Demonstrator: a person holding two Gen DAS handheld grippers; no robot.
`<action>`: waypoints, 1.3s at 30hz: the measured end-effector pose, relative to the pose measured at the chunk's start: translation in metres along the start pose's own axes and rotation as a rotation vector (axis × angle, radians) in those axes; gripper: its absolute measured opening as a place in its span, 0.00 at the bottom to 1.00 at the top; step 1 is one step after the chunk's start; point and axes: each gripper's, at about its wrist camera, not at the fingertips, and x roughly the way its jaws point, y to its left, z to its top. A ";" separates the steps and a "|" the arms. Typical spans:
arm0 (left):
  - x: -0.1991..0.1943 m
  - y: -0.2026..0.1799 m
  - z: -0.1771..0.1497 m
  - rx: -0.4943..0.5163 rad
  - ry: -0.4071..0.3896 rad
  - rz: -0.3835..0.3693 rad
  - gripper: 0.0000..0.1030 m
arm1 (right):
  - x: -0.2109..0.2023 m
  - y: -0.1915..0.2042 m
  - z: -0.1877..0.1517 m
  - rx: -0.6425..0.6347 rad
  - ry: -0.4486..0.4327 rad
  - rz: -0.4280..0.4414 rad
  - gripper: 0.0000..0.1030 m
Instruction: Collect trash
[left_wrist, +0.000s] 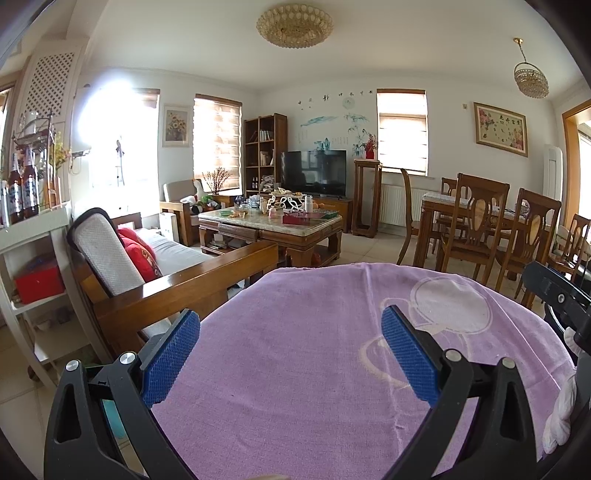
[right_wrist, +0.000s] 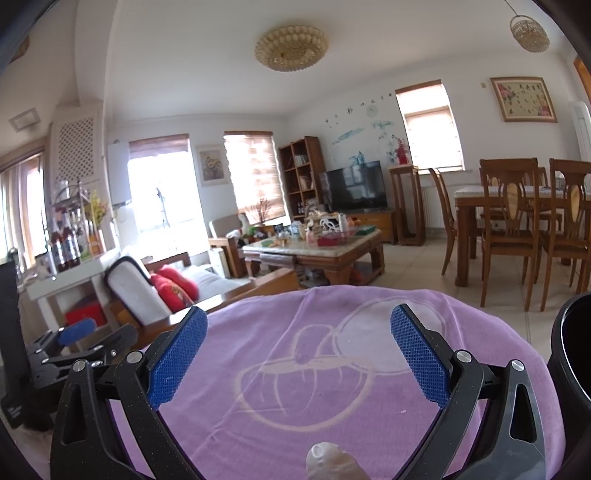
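- While the left gripper (left_wrist: 290, 318) hangs over a purple cloth (left_wrist: 295, 369) with a pale printed pattern, its blue-padded fingers (left_wrist: 171, 360) stand wide apart with nothing between them.
- Beyond the cloth's far edge, the left wrist view shows a wooden sofa (left_wrist: 166, 273) with red cushions (left_wrist: 138, 253), a cluttered coffee table (left_wrist: 271, 225), a dark television (left_wrist: 314, 171) and a dining table (left_wrist: 443, 206) with wooden chairs.
- At the right edge of that view sits part of the right gripper (left_wrist: 557, 295), with a twisted white piece (left_wrist: 561, 413) below it; what that piece is cannot be told.
- From the right wrist view, the right gripper (right_wrist: 299, 320) also spreads wide and empty over the same cloth (right_wrist: 332, 387).
- A crumpled, pale translucent scrap of trash (right_wrist: 328, 461) lies on the cloth at the bottom edge, between the finger bases and apart from both pads.
- A black bin's rim (right_wrist: 565, 354) shows at the right edge, just beside the cloth.
- The left gripper (right_wrist: 79, 332) appears at the far left.
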 end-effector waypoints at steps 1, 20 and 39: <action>0.000 0.000 -0.001 0.001 0.001 0.001 0.95 | 0.000 0.000 0.000 0.000 0.000 0.001 0.95; 0.003 0.000 -0.001 -0.004 0.013 -0.014 0.95 | 0.004 0.006 0.003 -0.006 0.016 -0.009 0.95; 0.005 0.003 -0.002 -0.003 0.017 -0.002 0.95 | 0.006 0.009 0.005 -0.015 0.021 -0.015 0.95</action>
